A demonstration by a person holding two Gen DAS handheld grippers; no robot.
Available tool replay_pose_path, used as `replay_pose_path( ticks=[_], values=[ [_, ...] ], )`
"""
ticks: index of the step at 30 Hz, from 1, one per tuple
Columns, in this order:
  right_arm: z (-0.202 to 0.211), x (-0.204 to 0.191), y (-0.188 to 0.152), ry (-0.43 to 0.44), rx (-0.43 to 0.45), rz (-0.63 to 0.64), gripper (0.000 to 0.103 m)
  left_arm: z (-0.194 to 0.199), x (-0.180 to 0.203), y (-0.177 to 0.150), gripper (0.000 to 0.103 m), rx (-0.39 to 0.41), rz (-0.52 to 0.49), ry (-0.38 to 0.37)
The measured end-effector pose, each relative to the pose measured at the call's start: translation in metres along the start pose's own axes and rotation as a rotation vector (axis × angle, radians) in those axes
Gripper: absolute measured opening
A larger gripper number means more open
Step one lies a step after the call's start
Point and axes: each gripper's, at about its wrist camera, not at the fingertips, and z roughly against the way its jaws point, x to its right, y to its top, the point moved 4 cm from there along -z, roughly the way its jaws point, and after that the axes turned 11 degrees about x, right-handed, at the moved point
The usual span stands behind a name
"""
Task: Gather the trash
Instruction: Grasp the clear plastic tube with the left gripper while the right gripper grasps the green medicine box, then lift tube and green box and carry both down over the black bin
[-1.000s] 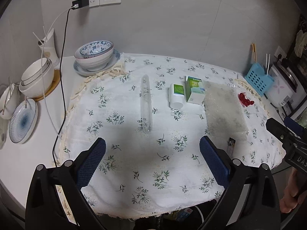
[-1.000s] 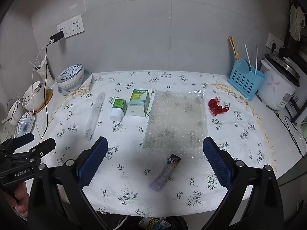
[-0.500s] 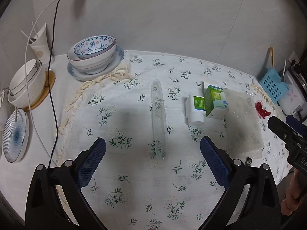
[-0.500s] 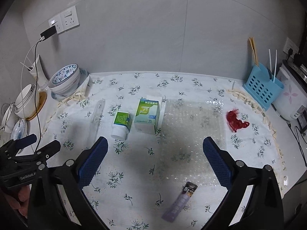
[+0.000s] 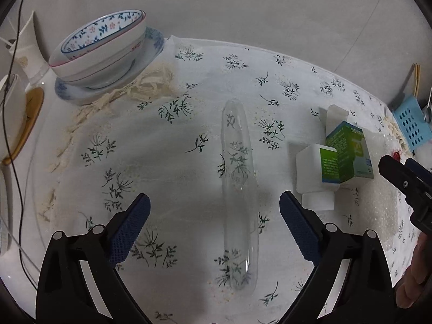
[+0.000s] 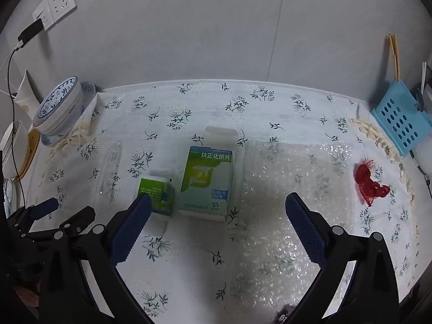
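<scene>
Two open grippers, left gripper [image 5: 214,224] straddling clear tube [image 5: 239,189], seemingly above it.

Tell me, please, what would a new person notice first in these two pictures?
Probably the green and white medicine box lying mid-table on the flowered cloth, with a small white bottle just left of it. Next, the red scrap at the right, beyond the bubble wrap. The long clear plastic tube lies between the open left claw fingers.
</scene>
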Motion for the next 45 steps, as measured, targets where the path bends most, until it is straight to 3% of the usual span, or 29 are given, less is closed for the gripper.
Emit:
replay_pose_path(
  ticks=[9,12,15,18,20,30,39,45],
  values=[
    [-0.033,-0.001,-0.01,-0.009,-0.045,-0.035,0.088,-0.033,0.01,0.001,0.077,-0.041,-0.028,0.005],
    [-0.041,-0.002,-0.015,-0.019,-0.054,-0.057,0.081,-0.038,0.011,0.002,0.067,-0.051,-0.02,-0.001],
    [-0.045,-0.003,-0.02,-0.013,-0.077,-0.089,0.066,-0.039,0.012,0.002,0.06,-0.046,-0.041,0.025],
    [-0.046,-0.003,-0.021,-0.02,-0.076,-0.101,0.047,-0.04,0.013,0.003,0.045,-0.042,-0.051,0.044],
    [-0.044,-0.003,-0.021,-0.022,-0.068,-0.11,0.046,-0.039,0.014,0.003,0.026,-0.045,-0.063,0.044],
    [-0.015,0.007,-0.021,-0.006,-0.008,-0.149,0.046,-0.025,0.014,0.001,0.025,-0.022,-0.049,0.012],
    [0.041,0.003,-0.029,0.026,0.086,-0.138,0.046,0.03,0.022,-0.01,0.025,0.063,-0.035,-0.061],
    [0.076,0.004,-0.048,0.035,0.11,-0.121,0.046,0.054,0.033,-0.026,0.025,0.102,-0.062,-0.045]
  ],
)
